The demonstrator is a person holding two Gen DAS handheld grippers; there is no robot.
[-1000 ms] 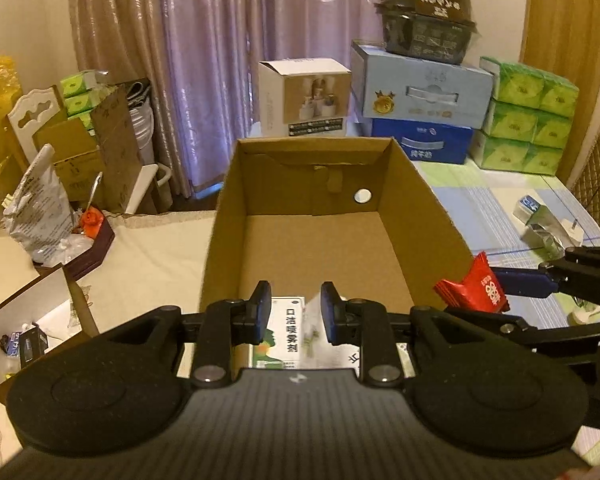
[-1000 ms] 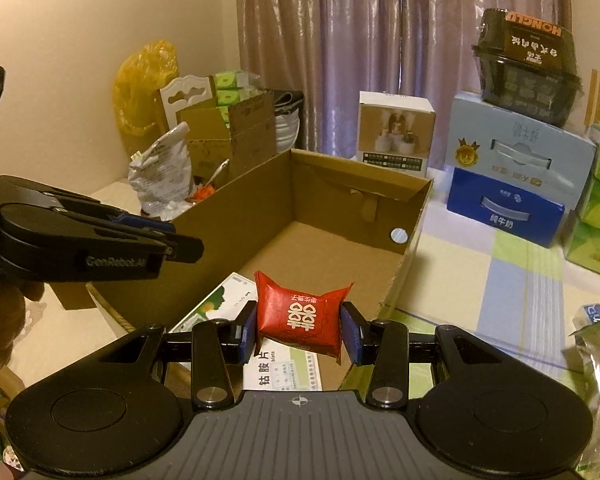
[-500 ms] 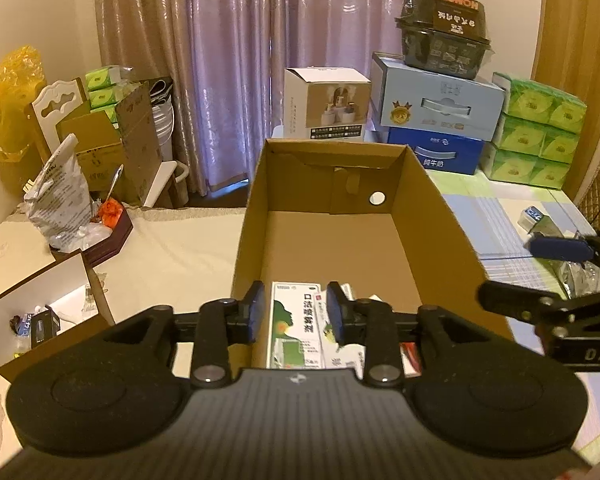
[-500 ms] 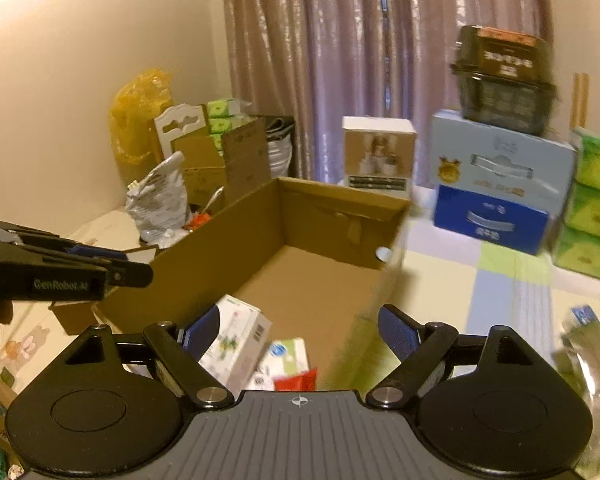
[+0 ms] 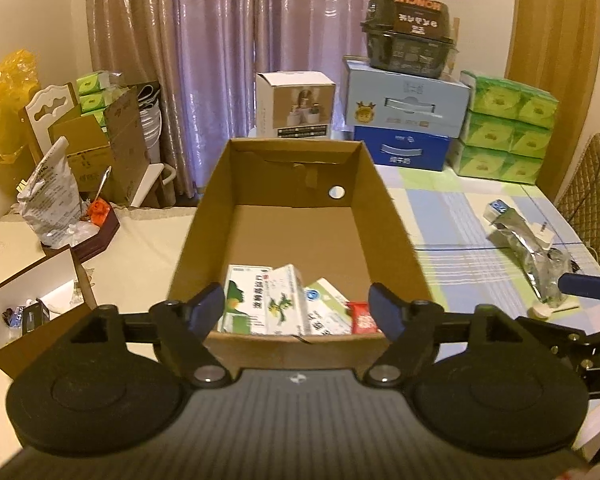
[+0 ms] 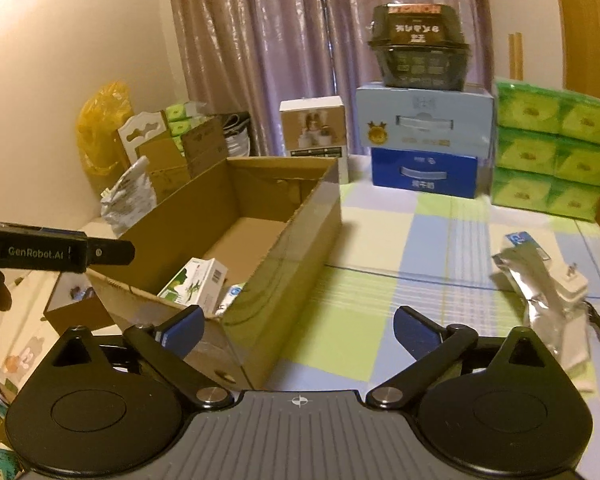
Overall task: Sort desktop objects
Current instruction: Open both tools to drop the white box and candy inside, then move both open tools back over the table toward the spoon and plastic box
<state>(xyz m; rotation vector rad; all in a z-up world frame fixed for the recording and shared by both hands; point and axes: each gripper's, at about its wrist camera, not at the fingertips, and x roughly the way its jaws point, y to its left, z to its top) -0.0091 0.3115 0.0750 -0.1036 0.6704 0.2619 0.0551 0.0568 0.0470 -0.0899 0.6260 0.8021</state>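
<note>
Grippers: left gripper hovers at the near end of the cardboard box, fingers spread wide, nothing between them. Right gripper sits over the checked tablecloth just right of the box, fingers likewise wide apart and empty.
Sorted so far: green-and-white medicine cartons, a white packet and a red sachet lie heaped at the near end of the box; far end bare.
Left to sort: crumpled silver foil pouch on the cloth, right side, with a small blue-and-white box touching its far end and a white plug or clip with a dark cord against it.
Handling, pouch: looks light, soft, crinkly; probably slippery and apt to fold under pressure. Best guess for a hold is across a flattened edge or the narrow end, not the bulging middle.
Handling, small box: looks light and stiff; pinch across the short sides.
In the way: cord may drag along if the pouch is lifted; box wall stands between right gripper and the drop spot, so anything carried must clear the rim.
Surroundings: stacked blue cartons, green tissue packs, curtain behind; clutter and an open white-lined box to the left, well apart.
</note>
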